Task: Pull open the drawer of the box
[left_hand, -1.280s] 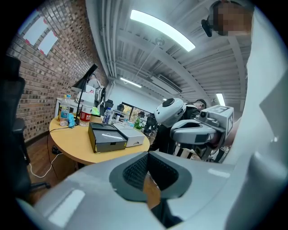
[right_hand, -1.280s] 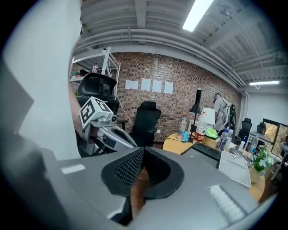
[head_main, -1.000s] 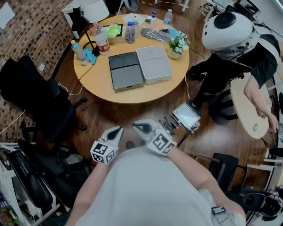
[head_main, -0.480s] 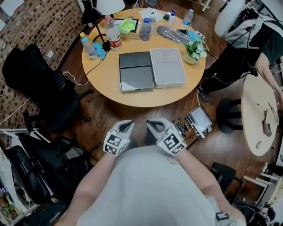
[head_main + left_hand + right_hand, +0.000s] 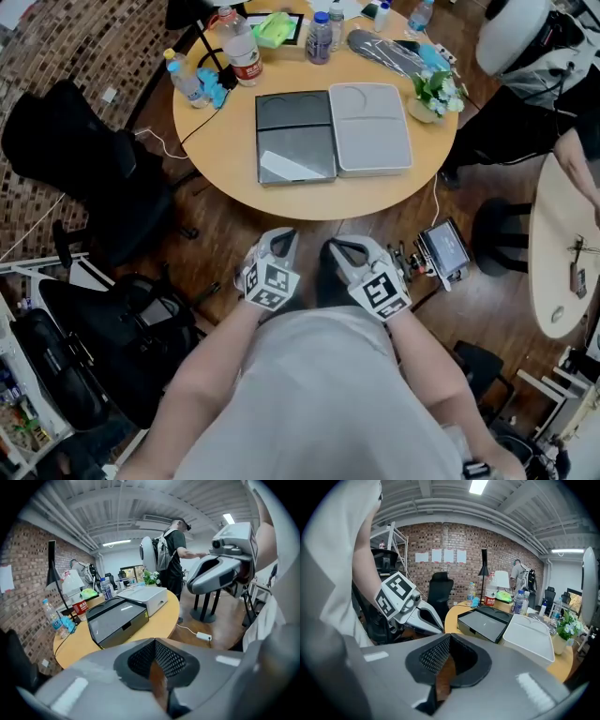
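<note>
- The dark grey drawer box (image 5: pixel 295 136) lies on the round wooden worktop (image 5: pixel 220 150) with its drawer shut, touching a white box (image 5: pixel 370 127) beside it.
- Bottles (image 5: pixel 242 47) and a potted plant (image 5: pixel 436 94) stand along the far edge.
- A plank floor (image 5: pixel 234 234), a brick wall (image 5: pixel 66 47) and a black office chair (image 5: pixel 80 159) surround the worktop.
- The left gripper (image 5: pixel 281 239) and right gripper (image 5: pixel 339 249) hang over the floor short of the worktop, jaws pressed together, empty.

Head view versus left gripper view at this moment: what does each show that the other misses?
Only the head view: the marker cube on the left gripper, and a screen device on the floor. Only the left gripper view: the dark box's front face with its handle notch, and the ceiling. Both: the round table, the light box beside the dark one, and the right gripper.
</note>
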A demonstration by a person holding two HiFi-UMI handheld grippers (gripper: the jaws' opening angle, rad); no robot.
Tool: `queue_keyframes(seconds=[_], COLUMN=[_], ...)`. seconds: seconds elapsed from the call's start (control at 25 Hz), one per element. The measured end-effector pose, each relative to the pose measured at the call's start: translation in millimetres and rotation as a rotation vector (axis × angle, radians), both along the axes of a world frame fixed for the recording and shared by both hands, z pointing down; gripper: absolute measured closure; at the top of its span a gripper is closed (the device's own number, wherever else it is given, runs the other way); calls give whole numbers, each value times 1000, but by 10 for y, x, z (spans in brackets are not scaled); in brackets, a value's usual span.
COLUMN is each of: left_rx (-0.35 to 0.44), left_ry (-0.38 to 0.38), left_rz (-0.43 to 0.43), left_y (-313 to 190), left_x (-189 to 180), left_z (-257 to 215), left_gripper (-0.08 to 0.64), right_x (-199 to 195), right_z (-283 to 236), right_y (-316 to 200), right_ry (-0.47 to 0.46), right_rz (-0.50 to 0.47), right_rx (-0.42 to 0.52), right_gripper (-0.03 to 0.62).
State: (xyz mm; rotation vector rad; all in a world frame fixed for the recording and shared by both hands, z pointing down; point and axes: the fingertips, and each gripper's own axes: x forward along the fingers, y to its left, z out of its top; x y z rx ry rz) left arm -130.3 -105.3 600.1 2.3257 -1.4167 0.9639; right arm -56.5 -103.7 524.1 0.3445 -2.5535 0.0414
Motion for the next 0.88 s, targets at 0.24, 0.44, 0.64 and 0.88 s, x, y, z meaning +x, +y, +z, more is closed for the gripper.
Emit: queue_keyframes(seconds=[0.24,0.44,0.64,0.88], left_rx=[55,77,66,131], left_ry=[-198,-274,-323,-512], left_rz=[42,54,52,93], left_y=[-288,-436,-480,-685], left_x=[-8,-29,-4,-18], left_z=[155,251,352,416], left_gripper=[549,549,537,505], right_x=[8,-8,45,101], right_z=[108,238,362,437], right_y=[-138,-202,-319,-401], right_ry=[16,27,31,17], right_rz=[2,10,28,44], right_rx=[-4,-8,0,-5], right_gripper=[584,584,584,586])
